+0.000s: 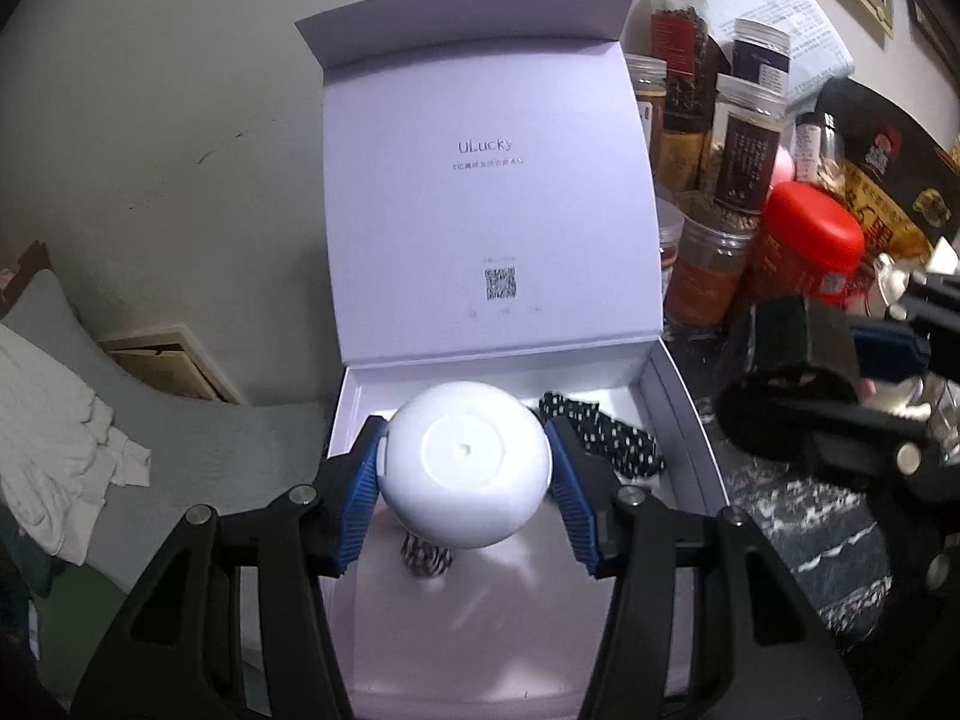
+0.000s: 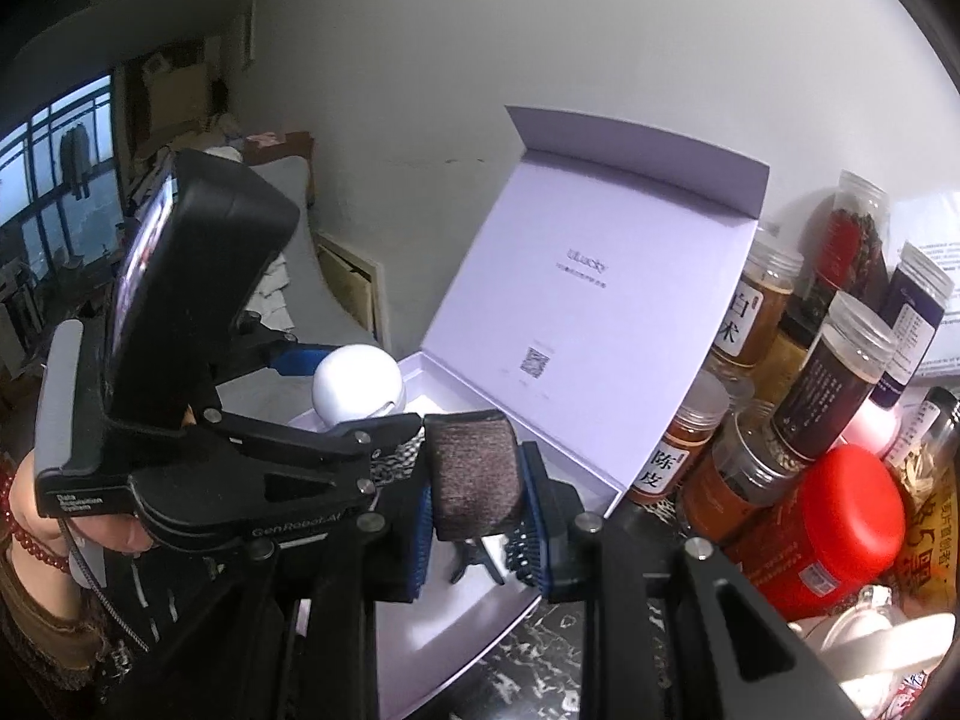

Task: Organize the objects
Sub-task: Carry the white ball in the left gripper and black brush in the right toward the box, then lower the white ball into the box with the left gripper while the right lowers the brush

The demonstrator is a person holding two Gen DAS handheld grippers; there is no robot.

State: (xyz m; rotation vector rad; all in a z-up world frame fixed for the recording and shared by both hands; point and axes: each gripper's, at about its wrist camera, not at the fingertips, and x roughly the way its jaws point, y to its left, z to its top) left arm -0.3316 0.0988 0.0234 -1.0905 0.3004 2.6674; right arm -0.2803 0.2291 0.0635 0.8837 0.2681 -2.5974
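Observation:
An open white box (image 1: 684,420) with its lid (image 1: 492,192) standing upright sits on the dark marble counter. My left gripper (image 1: 465,468) is shut on a white round object (image 1: 465,462) and holds it over the box; it also shows in the right wrist view (image 2: 357,384). Black-and-white patterned fabric (image 1: 600,438) lies in the box behind and under it. My right gripper (image 2: 477,510) is shut on a dark brown fuzzy hair clip (image 2: 477,471) above the box's near edge (image 2: 480,618); the clip shows at the right in the left wrist view (image 1: 792,336).
Several clear spice jars (image 2: 834,378) and a red-lidded tin (image 2: 840,522) crowd the counter right of the box. The wall stands behind the lid. A grey sofa with white cloth (image 1: 54,414) lies to the left. Dark marble counter (image 1: 810,534) shows beside the box.

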